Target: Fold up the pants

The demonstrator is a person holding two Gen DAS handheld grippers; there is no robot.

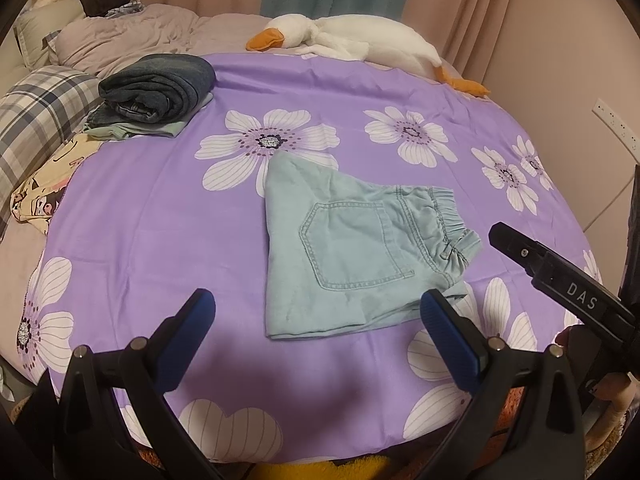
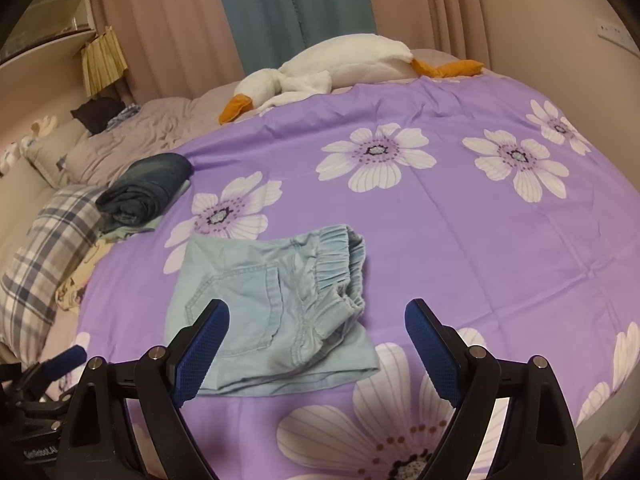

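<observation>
Your left gripper [image 1: 318,336] and right gripper [image 2: 316,344] both hover spread and empty above the folded pants [image 1: 352,256] lying mid-bedspread [image 1: 160,216], purple cloth bare around every edge.

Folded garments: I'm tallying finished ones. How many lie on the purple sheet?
3 visible: light blue shorts mid-sheet; dark jeans stacked on a pale green piece at the left. More may be hidden underneath.

1 folded pale-blue pants [image 1: 352,256], 1 dark folded jeans [image 1: 160,86], 1 plush goose [image 1: 352,40], 2 grippers [image 1: 318,328].
</observation>
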